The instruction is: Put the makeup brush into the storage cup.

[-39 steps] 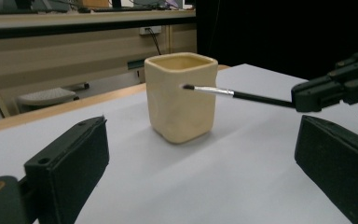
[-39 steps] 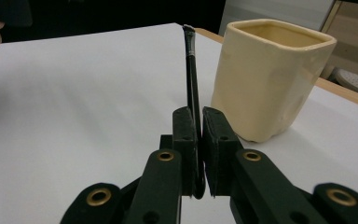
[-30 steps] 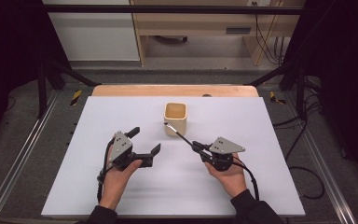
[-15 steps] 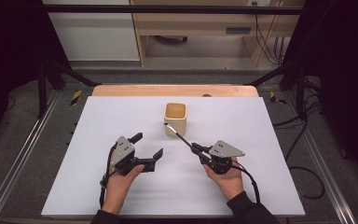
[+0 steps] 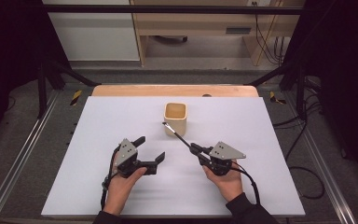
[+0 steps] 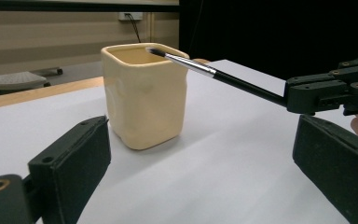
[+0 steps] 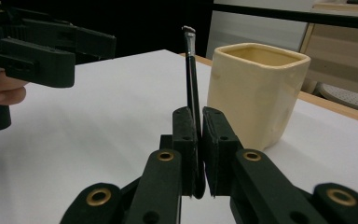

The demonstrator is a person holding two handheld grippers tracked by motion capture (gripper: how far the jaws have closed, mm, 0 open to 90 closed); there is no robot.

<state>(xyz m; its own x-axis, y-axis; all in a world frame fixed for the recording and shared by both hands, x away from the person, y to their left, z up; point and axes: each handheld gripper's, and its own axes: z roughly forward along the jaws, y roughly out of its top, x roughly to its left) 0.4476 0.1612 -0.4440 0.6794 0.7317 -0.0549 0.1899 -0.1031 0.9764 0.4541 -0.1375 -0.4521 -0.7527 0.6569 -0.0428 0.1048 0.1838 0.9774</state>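
The white table (image 5: 98,140) carries a cream cup (image 5: 175,117) at centre, far from the person. The left gripper (image 5: 149,151) rests low with jaws wide apart, empty. The right gripper (image 5: 196,151) clamps a black brush (image 5: 177,135), angled up-left, tip just beside the cup's near rim.

One cream square cup (image 5: 175,117) stands on the white bench (image 5: 98,121). One thin black brush (image 5: 177,135) is in view. Two black tongs show: the left tongs (image 5: 150,151) and the right tongs (image 5: 195,148), each in one hand.
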